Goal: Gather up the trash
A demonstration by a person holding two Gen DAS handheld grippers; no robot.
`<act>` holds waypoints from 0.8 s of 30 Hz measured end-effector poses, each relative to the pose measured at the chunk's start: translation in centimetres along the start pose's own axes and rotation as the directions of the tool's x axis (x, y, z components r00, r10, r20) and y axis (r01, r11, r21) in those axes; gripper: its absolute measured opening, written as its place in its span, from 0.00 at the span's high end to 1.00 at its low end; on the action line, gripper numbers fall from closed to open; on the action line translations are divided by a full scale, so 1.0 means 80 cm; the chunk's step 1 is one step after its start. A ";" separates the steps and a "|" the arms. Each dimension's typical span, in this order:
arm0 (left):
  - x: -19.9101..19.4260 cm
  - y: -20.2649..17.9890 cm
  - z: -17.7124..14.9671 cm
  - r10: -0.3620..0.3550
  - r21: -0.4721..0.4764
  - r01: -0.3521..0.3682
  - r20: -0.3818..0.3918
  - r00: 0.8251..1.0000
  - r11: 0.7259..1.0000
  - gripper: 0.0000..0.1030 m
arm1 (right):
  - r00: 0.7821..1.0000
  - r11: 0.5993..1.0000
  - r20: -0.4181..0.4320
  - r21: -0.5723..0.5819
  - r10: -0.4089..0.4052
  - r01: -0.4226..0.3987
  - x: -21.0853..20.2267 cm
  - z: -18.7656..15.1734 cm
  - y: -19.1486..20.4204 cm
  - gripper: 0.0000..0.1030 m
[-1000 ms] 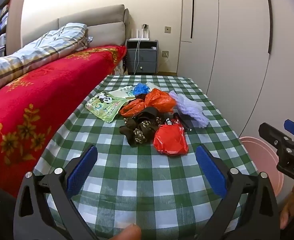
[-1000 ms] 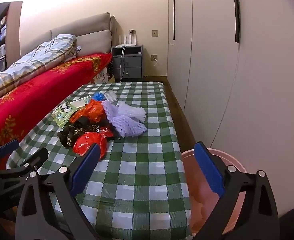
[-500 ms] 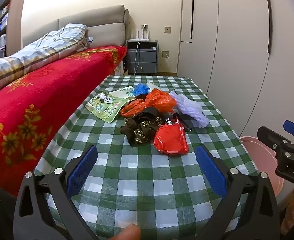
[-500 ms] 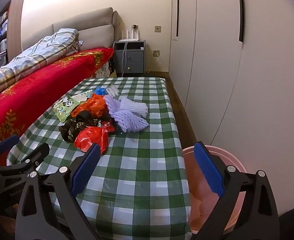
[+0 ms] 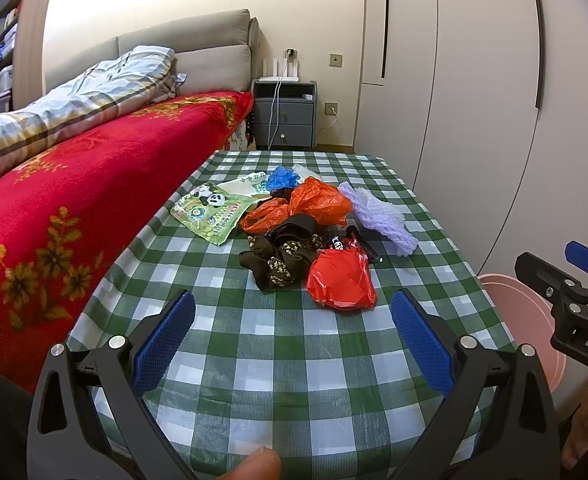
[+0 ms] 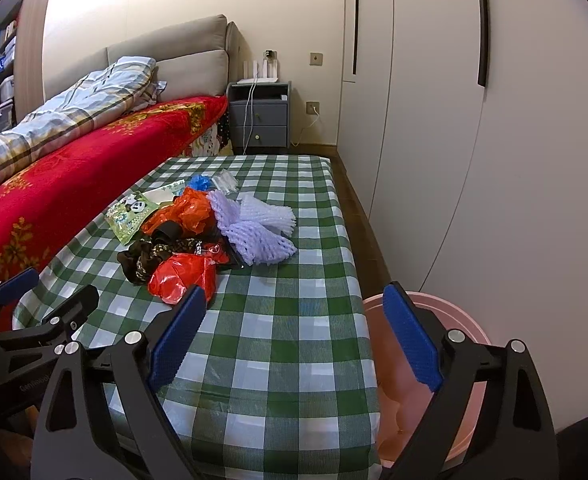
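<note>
1. On the checked table (image 5: 294,344), mid-surface: trash pile (image 5: 314,236), with red bag (image 5: 342,280) nearest, orange bag (image 5: 314,204) and purple foam net (image 6: 258,232) behind.
2. Left gripper (image 5: 292,336): jaws spread wide, empty, short of the pile.
3. Right gripper (image 6: 294,332): jaws spread wide, empty.
4. Pink bin (image 6: 470,328): beside the table's right edge.

Right gripper (image 6: 292,334) now slightly farther forward and leftward, trash pile (image 6: 198,232) nearer in its view.

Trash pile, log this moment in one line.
left gripper open, empty | right gripper open, empty | trash pile untouched on table | pink bin beside
</note>
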State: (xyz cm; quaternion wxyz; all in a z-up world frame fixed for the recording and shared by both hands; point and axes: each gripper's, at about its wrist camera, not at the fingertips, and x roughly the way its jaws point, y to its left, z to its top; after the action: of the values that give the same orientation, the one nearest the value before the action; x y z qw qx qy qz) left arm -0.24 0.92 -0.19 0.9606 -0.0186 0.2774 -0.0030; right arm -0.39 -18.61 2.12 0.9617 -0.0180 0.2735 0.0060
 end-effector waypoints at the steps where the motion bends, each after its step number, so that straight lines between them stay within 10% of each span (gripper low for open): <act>1: 0.000 0.000 0.000 0.000 0.000 0.000 0.000 1.000 1.000 0.07 | 1.000 1.000 0.000 0.001 0.001 -0.001 0.000 0.000 0.000 0.14; 24: 0.001 0.000 0.001 0.000 -0.002 0.000 -0.002 1.000 1.000 0.07 | 1.000 1.000 0.005 -0.004 0.002 -0.002 -0.003 0.000 0.002 0.18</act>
State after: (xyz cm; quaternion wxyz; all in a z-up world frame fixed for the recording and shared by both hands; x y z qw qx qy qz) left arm -0.16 0.91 -0.18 0.9602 -0.0197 0.2785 -0.0025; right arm -0.59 -18.48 2.27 0.9623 -0.0197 0.2712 0.0077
